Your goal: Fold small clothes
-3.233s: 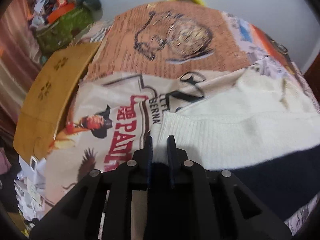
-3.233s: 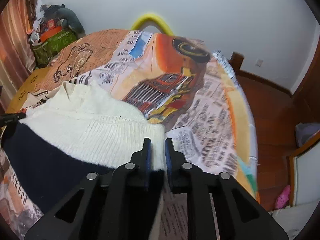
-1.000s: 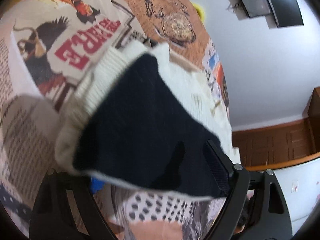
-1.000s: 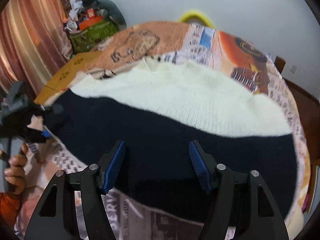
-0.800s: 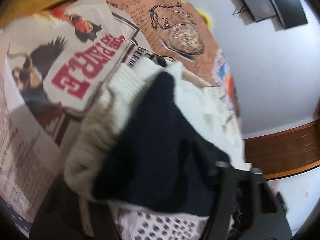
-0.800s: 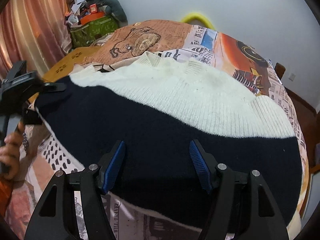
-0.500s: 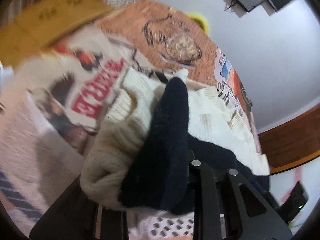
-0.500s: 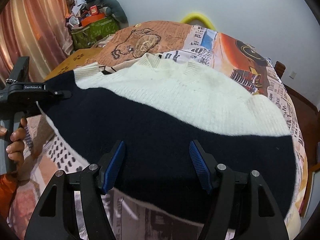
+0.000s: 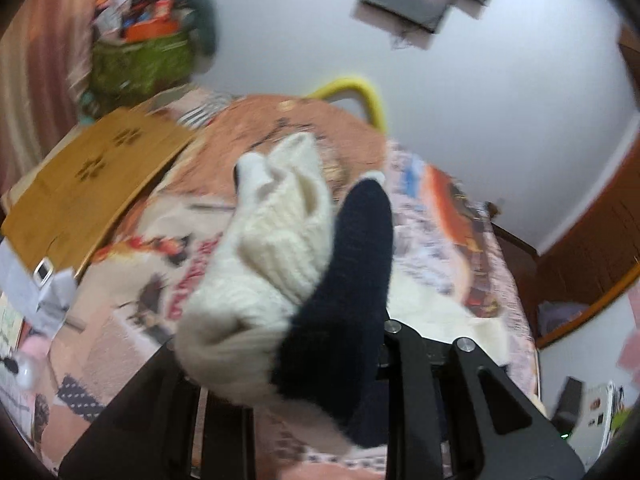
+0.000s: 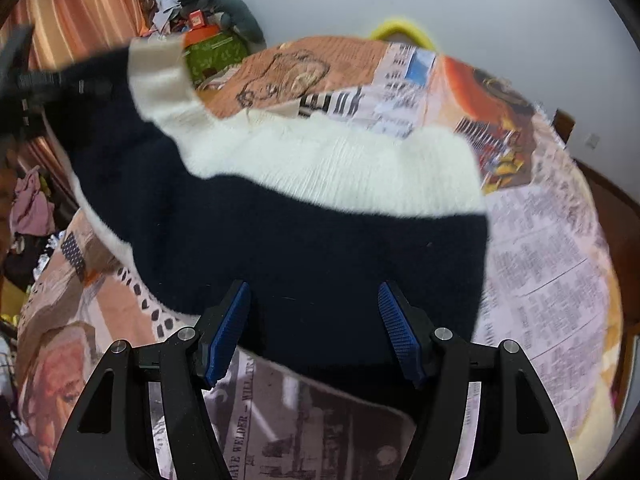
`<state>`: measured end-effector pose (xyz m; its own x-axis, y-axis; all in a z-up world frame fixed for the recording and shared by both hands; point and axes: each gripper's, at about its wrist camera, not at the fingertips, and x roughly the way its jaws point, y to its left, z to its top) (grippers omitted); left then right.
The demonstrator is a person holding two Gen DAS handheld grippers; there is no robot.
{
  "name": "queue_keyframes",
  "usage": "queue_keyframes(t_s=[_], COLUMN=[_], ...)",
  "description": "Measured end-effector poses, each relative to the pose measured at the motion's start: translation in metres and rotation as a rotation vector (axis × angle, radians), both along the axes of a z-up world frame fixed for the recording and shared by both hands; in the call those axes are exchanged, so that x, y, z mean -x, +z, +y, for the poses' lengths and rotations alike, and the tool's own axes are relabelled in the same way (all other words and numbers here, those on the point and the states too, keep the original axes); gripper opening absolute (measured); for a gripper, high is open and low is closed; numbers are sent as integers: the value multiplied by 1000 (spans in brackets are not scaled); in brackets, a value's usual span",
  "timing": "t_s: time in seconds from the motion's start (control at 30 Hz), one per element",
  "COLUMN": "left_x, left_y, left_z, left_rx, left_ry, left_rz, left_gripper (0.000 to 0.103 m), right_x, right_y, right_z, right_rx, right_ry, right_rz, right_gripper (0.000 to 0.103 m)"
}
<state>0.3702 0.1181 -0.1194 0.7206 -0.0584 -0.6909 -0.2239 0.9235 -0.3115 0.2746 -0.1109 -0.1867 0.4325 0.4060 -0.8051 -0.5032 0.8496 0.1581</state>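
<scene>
A small cream-and-navy knit sweater (image 10: 320,208) lies on the printed bedspread (image 10: 552,264). Its left side is lifted off the bed. My left gripper (image 10: 44,80) is shut on that side and holds it high at the far left of the right wrist view. In the left wrist view the bunched sweater (image 9: 304,280) fills the space over the jaws and hides the fingertips. My right gripper (image 10: 314,320) is open and empty, its blue pads (image 10: 226,332) just short of the navy hem.
A wooden board (image 9: 92,184) lies at the bed's left edge. A green bag with clutter (image 10: 212,52) stands at the back left before striped curtains (image 10: 88,12). A yellow hoop (image 10: 400,30) shows behind the bed. Wooden floor (image 10: 616,200) lies to the right.
My left gripper closed on the sweater's left side and lifted it up and over toward the right. My right gripper let go earlier and has stayed open near the hem.
</scene>
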Motion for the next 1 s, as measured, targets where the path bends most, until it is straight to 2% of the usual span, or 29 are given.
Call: queue_keyframes(t_s=[0.2, 0.37, 0.57, 0.7, 0.83, 1.0], left_x=[-28, -42, -48, -41, -35, -23], left_y=[34, 40, 11, -13, -38, -59], left_z=[-74, -143, -210, -237, -245, -243], left_rx=[8, -35, -115, -149, -142, -111], left_ry=[-125, -224, -335, -410, -450, -477], left_rz=[-41, -34, 42, 98, 155, 206], left_gripper=[24, 24, 25, 26, 29, 31], right_x=[-2, -3, -8, -15, -21, -42], right_y=[9, 22, 31, 31, 27, 20], right_z=[-17, -42, -78, -102, -118, -117], right_rx=[-82, -150, -179, -163, -162, -157], right_ry=[-18, -59, -134, -177, -201, -176], right_rz=[19, 1, -26, -31, -27, 9], right_gripper=[63, 63, 63, 63, 63, 63])
